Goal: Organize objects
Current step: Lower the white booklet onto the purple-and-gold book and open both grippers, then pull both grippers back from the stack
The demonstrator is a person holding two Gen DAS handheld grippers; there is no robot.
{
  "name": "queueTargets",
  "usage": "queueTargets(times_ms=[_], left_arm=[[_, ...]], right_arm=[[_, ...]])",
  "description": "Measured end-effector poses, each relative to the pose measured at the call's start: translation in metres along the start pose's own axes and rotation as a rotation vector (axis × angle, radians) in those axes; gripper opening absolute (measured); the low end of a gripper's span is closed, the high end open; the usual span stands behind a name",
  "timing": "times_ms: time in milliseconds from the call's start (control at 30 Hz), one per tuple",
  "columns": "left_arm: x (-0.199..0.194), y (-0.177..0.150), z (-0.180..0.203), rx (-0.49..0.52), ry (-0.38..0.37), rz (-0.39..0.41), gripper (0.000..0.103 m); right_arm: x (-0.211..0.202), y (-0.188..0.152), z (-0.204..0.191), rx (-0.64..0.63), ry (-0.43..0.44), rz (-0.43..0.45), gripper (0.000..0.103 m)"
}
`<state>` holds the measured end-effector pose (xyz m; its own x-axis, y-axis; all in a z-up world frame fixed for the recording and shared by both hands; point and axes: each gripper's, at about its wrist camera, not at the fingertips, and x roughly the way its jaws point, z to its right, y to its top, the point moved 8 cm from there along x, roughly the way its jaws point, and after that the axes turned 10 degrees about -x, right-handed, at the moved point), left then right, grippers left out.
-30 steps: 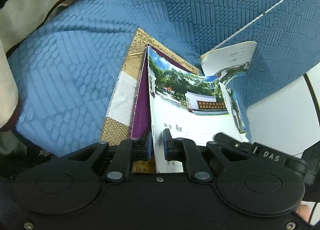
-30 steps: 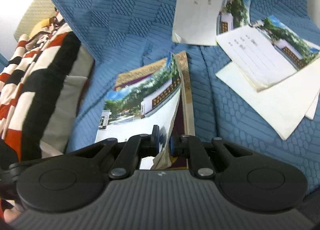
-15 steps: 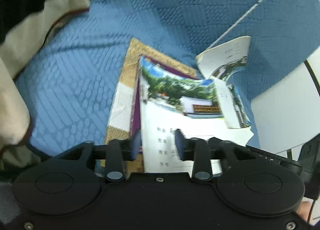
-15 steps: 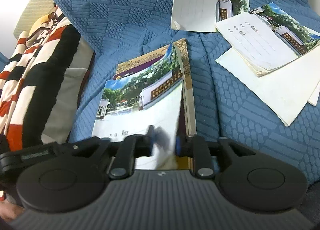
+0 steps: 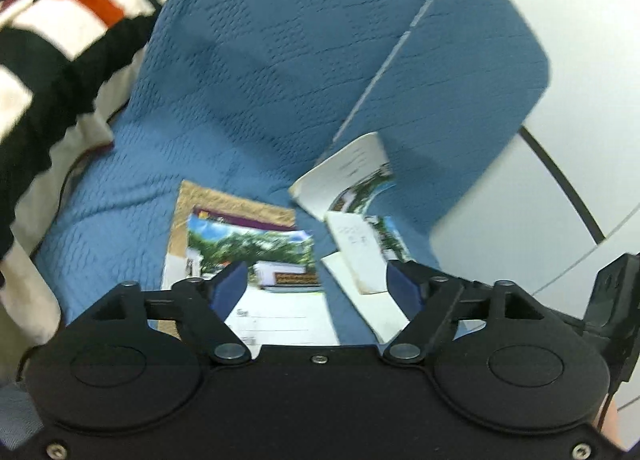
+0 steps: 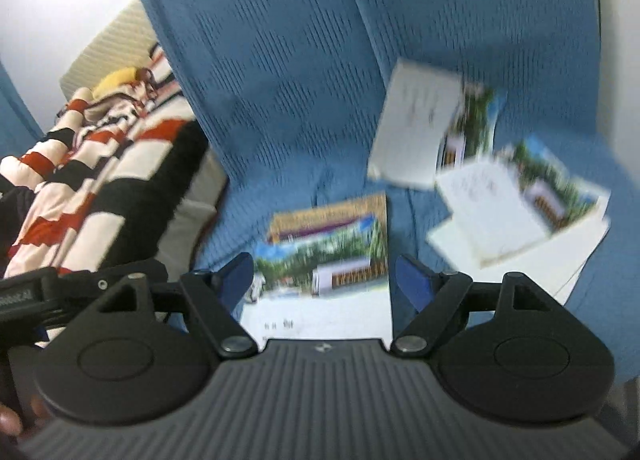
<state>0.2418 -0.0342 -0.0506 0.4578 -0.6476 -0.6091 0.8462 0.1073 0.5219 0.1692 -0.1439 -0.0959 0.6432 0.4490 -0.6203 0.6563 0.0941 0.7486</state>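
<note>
On the black bracket (image 6: 20, 294) beside my right gripper (image 6: 324, 280) I can make out part of a white word, roughly "RobotAI". The writing on the booklet (image 6: 320, 288) below is too blurred to read.

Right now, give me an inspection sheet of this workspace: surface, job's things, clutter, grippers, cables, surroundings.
Surface: blue sofa, textured cover, seat and backrest in view.
Job's things: stack of three booklets on the seat, photo-cover booklet on top; two loose booklets to its right, the nearer lying on white sheets.
Clutter: striped blanket heaped at the left of the seat.
Grippers: left gripper and right gripper have just been opening; jaws wide, nothing between them, both above the stack.
Cables: nothing seen.
Surroundings: white wall behind the sofa; both views blurred.
</note>
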Motion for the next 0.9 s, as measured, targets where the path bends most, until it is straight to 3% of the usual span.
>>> queueTargets(times_ms=[267,433,567,900], left_arm=[[-0.046,-0.005,0.061,0.124,-0.023,0.075,0.102],[-0.06,-0.018,0.084,0.127,-0.064,0.085,0.102],[-0.065,-0.031,0.097,0.149,-0.048,0.097,0.102],[-0.061,-0.061,0.109,0.144,-0.054,0.076,0.102]], right_arm=[[-0.071,0.022,0.0,-0.05,-0.024,0.096,0.086],[-0.102,0.021,0.001,-0.087,-0.048,0.129,0.086],[-0.122,0.017,0.004,-0.095,-0.084,0.152,0.086],[-0.141,-0.017,0.015,-0.066,-0.131,0.119,0.086]])
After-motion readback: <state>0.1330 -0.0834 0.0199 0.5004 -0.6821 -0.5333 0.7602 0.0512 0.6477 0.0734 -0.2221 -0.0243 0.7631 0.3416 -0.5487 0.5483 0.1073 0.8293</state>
